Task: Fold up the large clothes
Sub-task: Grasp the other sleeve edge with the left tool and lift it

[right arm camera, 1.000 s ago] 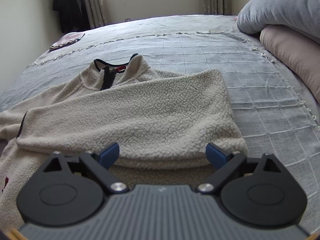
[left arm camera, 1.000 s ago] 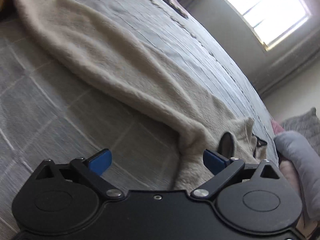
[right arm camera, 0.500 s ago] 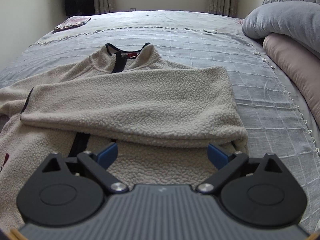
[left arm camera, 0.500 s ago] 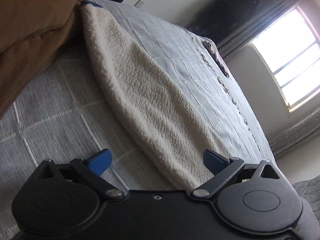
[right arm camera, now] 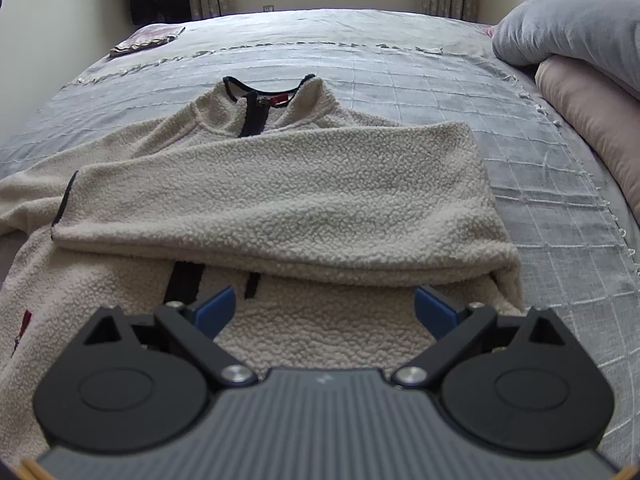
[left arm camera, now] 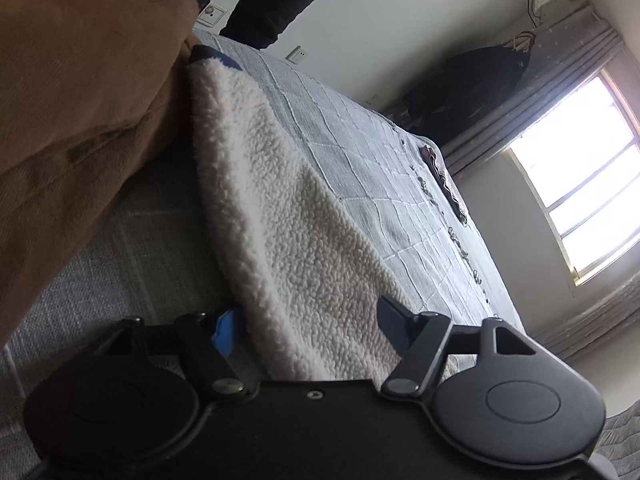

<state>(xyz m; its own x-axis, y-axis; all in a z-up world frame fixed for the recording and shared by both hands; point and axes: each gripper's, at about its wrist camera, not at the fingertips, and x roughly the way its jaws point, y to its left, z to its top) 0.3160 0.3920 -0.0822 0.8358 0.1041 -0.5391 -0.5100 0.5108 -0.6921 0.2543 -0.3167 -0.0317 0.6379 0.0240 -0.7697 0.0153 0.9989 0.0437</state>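
A cream fleece jacket (right arm camera: 280, 200) with a dark zip and collar lies on the grey bed cover (right arm camera: 400, 68). Its right sleeve is folded across the chest. In the left wrist view the other sleeve (left arm camera: 280, 220) stretches away, ending in a dark cuff. My left gripper (left arm camera: 308, 328) is open, low over the bed, with this sleeve lying between its fingers. My right gripper (right arm camera: 324, 308) is open and empty, just above the jacket's lower front.
A brown-clad person (left arm camera: 80, 100) stands close at the left of the left wrist view. Grey and pink pillows (right arm camera: 580, 60) lie at the right. A small folded cloth (right arm camera: 144, 40) lies at the bed's far left corner. A window (left arm camera: 580, 200) is beyond.
My left gripper has moved along the sleeve toward its cuff and dropped lower, its jaws now around the sleeve. My right gripper has drawn back a little toward the jacket's hem.
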